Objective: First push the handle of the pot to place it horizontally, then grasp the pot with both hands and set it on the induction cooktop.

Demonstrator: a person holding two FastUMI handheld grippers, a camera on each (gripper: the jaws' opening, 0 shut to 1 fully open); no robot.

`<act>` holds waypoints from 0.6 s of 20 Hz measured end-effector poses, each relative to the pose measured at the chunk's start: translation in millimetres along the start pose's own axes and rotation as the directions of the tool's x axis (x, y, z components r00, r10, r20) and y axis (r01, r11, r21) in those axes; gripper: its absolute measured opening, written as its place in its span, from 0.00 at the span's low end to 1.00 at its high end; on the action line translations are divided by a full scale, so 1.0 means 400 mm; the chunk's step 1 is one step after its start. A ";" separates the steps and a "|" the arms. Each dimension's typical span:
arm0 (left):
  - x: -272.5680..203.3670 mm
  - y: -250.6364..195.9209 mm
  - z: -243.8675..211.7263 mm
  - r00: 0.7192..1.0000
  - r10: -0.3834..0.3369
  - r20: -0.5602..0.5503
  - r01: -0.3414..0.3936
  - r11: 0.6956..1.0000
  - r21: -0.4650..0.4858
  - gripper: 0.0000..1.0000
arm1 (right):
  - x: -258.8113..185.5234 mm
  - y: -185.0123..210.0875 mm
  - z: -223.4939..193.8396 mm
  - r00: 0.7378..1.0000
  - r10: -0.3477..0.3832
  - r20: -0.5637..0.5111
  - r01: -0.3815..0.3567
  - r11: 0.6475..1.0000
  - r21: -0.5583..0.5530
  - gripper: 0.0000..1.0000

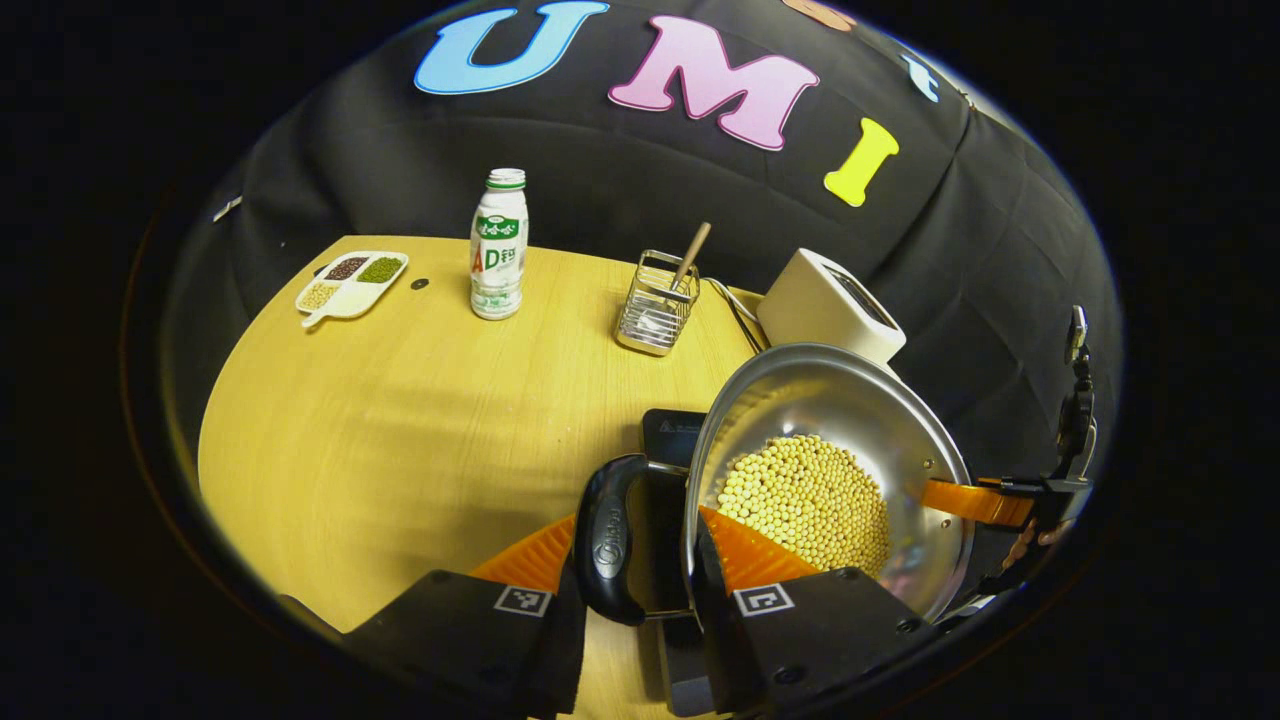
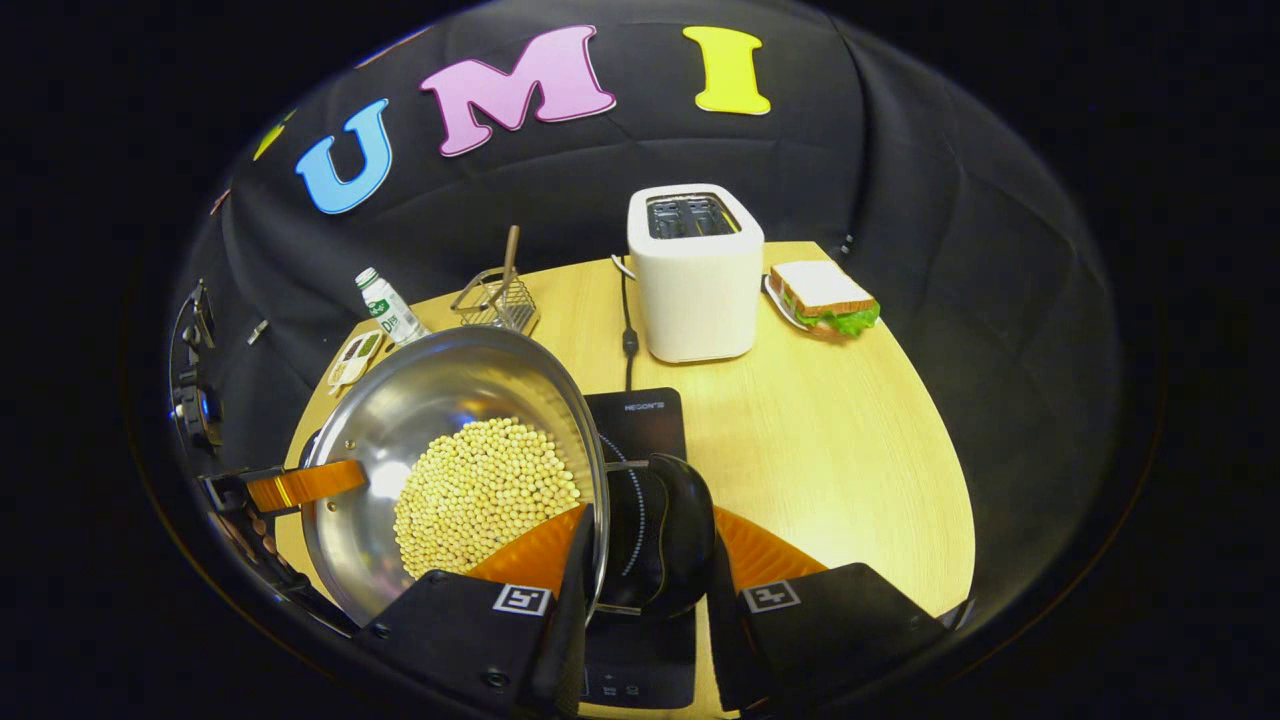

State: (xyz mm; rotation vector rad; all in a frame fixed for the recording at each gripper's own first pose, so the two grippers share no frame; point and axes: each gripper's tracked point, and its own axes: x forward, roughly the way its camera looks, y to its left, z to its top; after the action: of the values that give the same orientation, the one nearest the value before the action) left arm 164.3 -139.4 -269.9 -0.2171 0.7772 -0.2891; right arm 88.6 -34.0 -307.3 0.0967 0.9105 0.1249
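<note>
Here, in the left gripper view, the left hand-held gripper clamps the pot's black handle above the induction cooktop. In the right gripper view, the right hand-held gripper clamps the opposite handle; soybeans fill the pot.

- The right gripper clasps the pot by its side handle.
- Cooktop directly beneath, toaster ahead.

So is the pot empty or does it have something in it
Not empty. The pot holds a heap of small pale yellow beans covering much of its bottom; the steel walls above them are bare.
</note>
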 end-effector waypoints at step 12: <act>0.092 -0.043 -0.011 1.000 0.005 0.021 -0.005 1.000 0.005 0.52 | 0.078 -0.081 -0.012 0.999 0.022 -0.050 -0.020 0.999 0.035 0.55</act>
State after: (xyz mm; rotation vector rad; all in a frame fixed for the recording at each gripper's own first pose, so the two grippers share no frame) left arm 183.1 -168.3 -292.0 -0.2136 0.7561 -0.2837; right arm 105.8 -61.4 -338.9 0.1357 0.9622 0.1318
